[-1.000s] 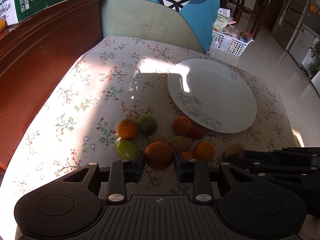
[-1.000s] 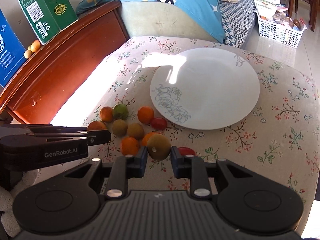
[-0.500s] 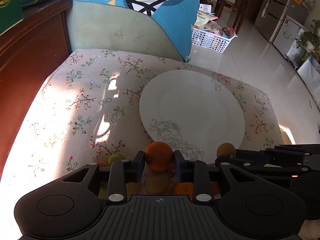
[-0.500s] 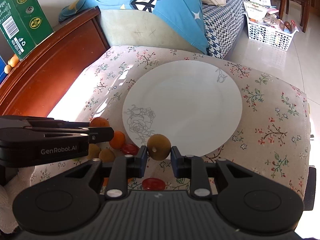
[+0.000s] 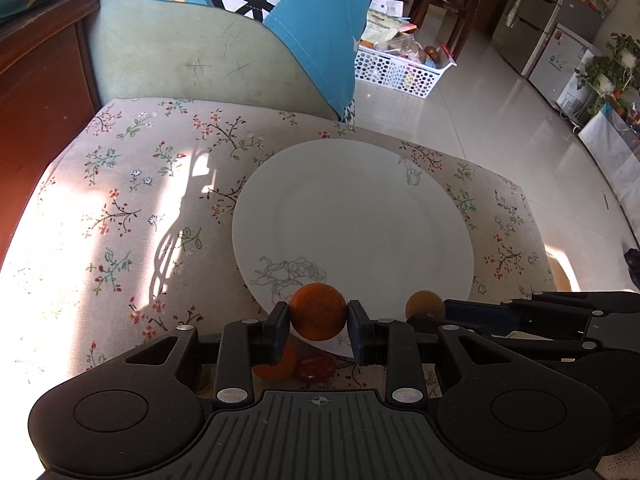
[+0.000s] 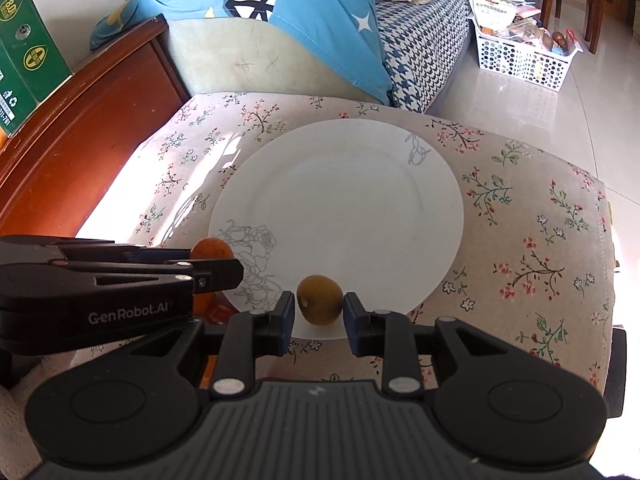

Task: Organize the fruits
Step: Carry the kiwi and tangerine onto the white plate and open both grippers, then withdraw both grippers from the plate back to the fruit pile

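**Two fruits reach the plate's rim**

The left gripper (image 5: 318, 320) holds an orange (image 5: 318, 312) over the near rim of a white plate (image 5: 360, 208), at about the plate's 7 o'clock. Its fingers are narrow, and their pads press the orange from both sides.

Beside it, at 3 o'clock in the left wrist view, the right gripper (image 6: 320, 306) carries a kiwi (image 6: 320, 300) over the same rim, at about the plate's 6 o'clock. Its fingers have just eased apart a touch. The kiwi sits between them with the pads at its sides.

The plate, drawn with flowers at 7 o'clock and a small sprig at 1 o'clock, lies on a counter (image 5: 120, 208) under a flowered cloth. Nothing lies on the plate's face. Sun falls across the cloth at 9 o'clock.

Below the left gripper's fingers, just off the plate at 6 o'clock, a second orange (image 5: 276, 368) and a red fruit (image 5: 316, 367) lie on the cloth, touching each other and partly hidden.

A blue cushion (image 5: 300, 8) rests at 12 o'clock behind the counter. A white basket (image 5: 400, 68) of packets stands on the tiled floor at 1 o'clock. A green box (image 6: 24, 40) sits on a wooden cabinet at 10 o'clock in the right wrist view.
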Motion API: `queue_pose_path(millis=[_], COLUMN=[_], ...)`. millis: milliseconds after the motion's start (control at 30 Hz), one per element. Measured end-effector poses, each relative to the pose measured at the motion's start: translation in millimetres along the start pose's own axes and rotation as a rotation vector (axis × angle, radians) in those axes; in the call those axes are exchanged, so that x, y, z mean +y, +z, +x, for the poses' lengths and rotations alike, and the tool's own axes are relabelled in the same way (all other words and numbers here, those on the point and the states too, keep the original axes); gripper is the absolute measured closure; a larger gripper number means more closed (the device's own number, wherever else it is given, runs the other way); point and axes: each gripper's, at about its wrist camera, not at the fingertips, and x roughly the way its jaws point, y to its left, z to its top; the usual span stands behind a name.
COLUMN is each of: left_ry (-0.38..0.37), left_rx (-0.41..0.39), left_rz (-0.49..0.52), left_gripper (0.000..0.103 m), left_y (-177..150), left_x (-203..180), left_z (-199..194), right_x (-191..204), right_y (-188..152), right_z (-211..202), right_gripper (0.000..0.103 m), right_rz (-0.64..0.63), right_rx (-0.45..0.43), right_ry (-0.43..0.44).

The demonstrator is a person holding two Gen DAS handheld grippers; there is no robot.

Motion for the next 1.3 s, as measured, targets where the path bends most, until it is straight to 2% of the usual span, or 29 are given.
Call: queue_pose_path(millis=[167, 300, 433, 833, 1033, 1300], left_ry=[0.002, 0.008, 0.001, 0.057, 0.084, 0.074], left_rx=[-0.008, -0.012, -0.019, -0.002, 0.028, 0.060], left_rz=[-0.003, -0.029, -0.050, -0.033, -0.053, -0.014], left_gripper=[0.070, 0.061, 0.047, 0.044, 0.044, 0.044], left_y=[2, 2, 0, -18, -29, -54], left_x=[-1, 4, 10, 27, 38, 36], left_z=[-4, -10, -19, -45, -53, -55], right_x=[-2, 0, 5, 12, 13, 16], right_y=[1, -1, -5, -18, -25, -39], right_z=[-4, -7, -8, -12, -12, -7], right_gripper=[0.075, 0.074, 0.074, 0.073, 0.069, 0.069], right_rz=[0.019, 0.012, -0.003, -0.041, -0.056, -0.091], right_rx=[-0.008, -0.006, 0.009, 0.047, 0.071, 0.116], right_ry=[0.006, 0.022, 0.049, 0.090, 0.101, 0.104])
